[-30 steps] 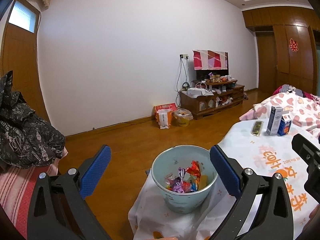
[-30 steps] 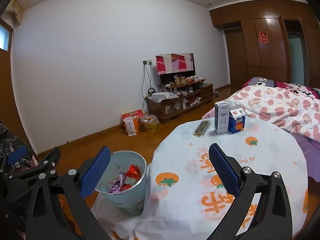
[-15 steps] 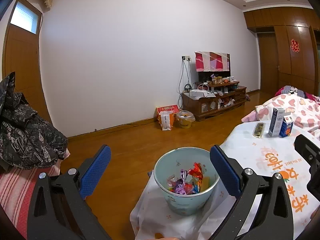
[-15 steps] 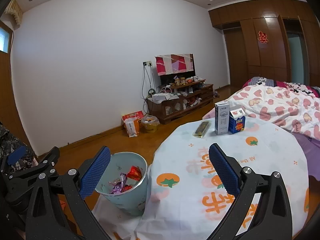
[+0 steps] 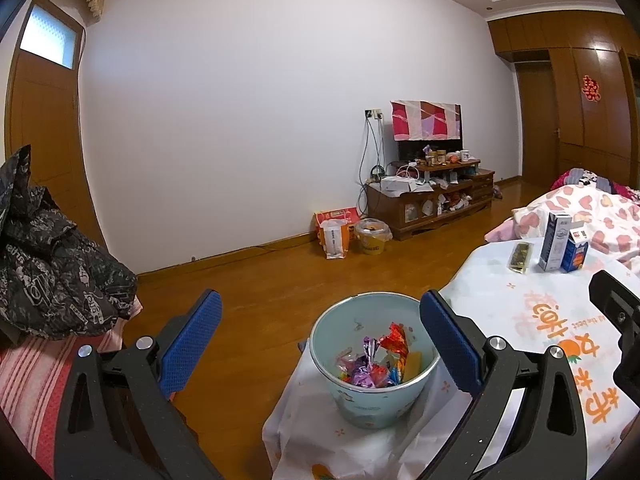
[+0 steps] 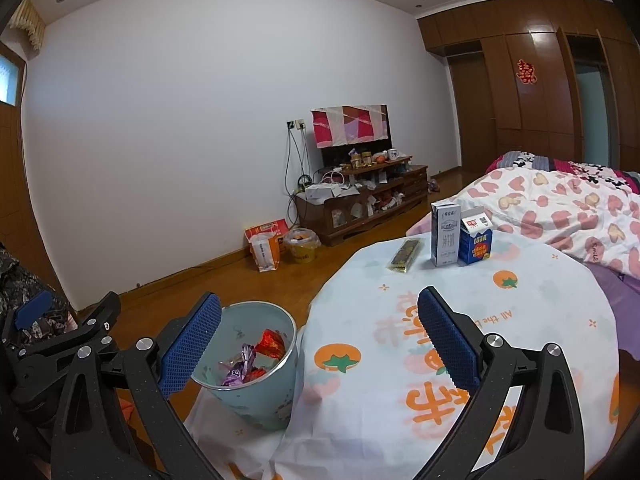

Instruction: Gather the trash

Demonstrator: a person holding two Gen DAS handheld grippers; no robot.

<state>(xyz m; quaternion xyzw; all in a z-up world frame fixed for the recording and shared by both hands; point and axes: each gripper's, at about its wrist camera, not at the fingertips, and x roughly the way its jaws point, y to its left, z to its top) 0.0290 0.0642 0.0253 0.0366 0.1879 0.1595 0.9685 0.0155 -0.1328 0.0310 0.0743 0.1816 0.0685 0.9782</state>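
A pale blue bin (image 5: pixel 376 400) stands on a cloth-covered stand at the round table's left edge, with several bright wrappers (image 5: pixel 376 364) inside; it also shows in the right wrist view (image 6: pixel 256 396). A tall white carton (image 6: pixel 444 236), a short blue carton (image 6: pixel 476 242) and a flat dark snack packet (image 6: pixel 405 255) sit at the table's far side. My left gripper (image 5: pixel 320 340) is open and empty, above and just behind the bin. My right gripper (image 6: pixel 318 340) is open and empty over the table's near left part.
The table has a white cloth with orange fruit prints (image 6: pixel 460 320). A bed with a heart-pattern quilt (image 6: pixel 560 208) lies right. A dark jacket (image 5: pixel 48 252) lies on a striped seat at left. A TV cabinet (image 5: pixel 428 204), paper bag and yellow bucket stand by the far wall.
Both views have shifted slightly; the left gripper has drifted a little so the bin sits slightly further right and lower between its fingers. Both grippers stay open and empty.
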